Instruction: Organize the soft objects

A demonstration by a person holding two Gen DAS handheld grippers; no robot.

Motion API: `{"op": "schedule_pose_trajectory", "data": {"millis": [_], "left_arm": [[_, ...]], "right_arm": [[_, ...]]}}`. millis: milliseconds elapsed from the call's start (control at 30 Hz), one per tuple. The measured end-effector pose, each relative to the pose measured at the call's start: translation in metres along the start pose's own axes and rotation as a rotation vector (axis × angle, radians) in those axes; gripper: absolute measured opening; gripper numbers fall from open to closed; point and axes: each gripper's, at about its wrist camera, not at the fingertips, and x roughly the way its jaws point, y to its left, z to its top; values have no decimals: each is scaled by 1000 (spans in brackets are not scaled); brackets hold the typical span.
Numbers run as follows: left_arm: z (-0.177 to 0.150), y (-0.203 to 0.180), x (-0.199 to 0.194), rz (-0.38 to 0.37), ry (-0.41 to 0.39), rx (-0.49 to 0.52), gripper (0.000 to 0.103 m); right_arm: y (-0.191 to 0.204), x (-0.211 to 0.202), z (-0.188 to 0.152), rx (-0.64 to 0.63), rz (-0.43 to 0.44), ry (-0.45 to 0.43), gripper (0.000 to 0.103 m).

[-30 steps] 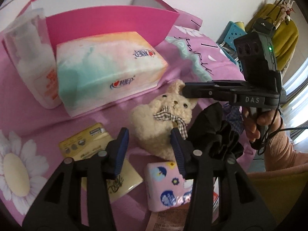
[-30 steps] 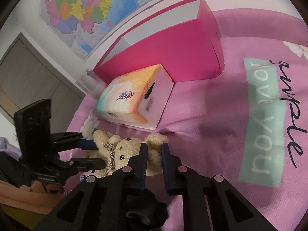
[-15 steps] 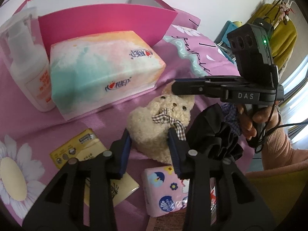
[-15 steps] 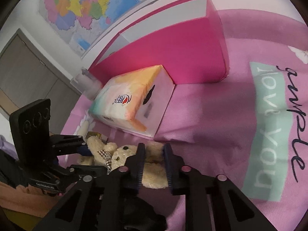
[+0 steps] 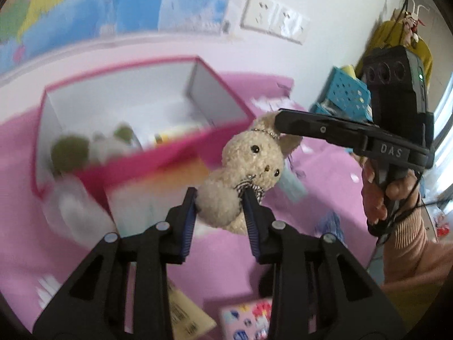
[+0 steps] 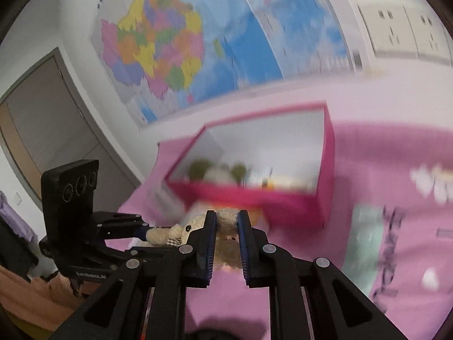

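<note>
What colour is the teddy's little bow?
The bow on the plush bear is black-and-white checked, seen best in the left wrist view.

We take this for a home bedroom – pink printed bedsheet (image 6: pixel 368 153), wall maps (image 6: pixel 170 42), wall sockets (image 5: pixel 273 22), a door (image 6: pixel 42 119) – clothes hanging (image 5: pixel 396 36)

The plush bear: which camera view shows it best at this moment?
The left wrist view. There the bear shows its face, eyes and checked bow, with the left gripper shut on its body and the right gripper on its ear. The right wrist view shows only a blurred strip of fur between the fingers.
</note>
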Motion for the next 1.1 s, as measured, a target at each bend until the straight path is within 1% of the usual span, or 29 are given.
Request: {"op": "schedule_pose_trajectory", "data": {"millis": [167,233,333,433,500,533,667,767,967,1100], "left_arm": [[40,15,5,54,-22,-24,35],[53,27,8,55,-23,-43,35],[68,38,16,45,-14,-72,35],[74,44,26,34,5,-96,35],[79,46,34,55,16,-103,35],[80,47,38,61,22,-107,35],[81,53,54,89,46,-127,35],[80,51,60,87,48,-113,35],[66,49,54,90,41,-91,35],[55,43,36,92,-4,-63,35]], "right_arm": [[-4,11,36,-9,-27,-48,15],[-9,19,47,-2,-35,-53,15],[-16,35,56,8,-46,-42,15],[-22,49,60,15,-65,-24,15],[-27,57,62,26,-68,-16,14],[-30,60,62,35,-71,-14,12],[-40,68,61,68,-84,-4,11],[-42,71,57,74,-92,12,11],[-40,68,45,56,-111,45,14],[-36,60,36,47,-98,50,15]]}}
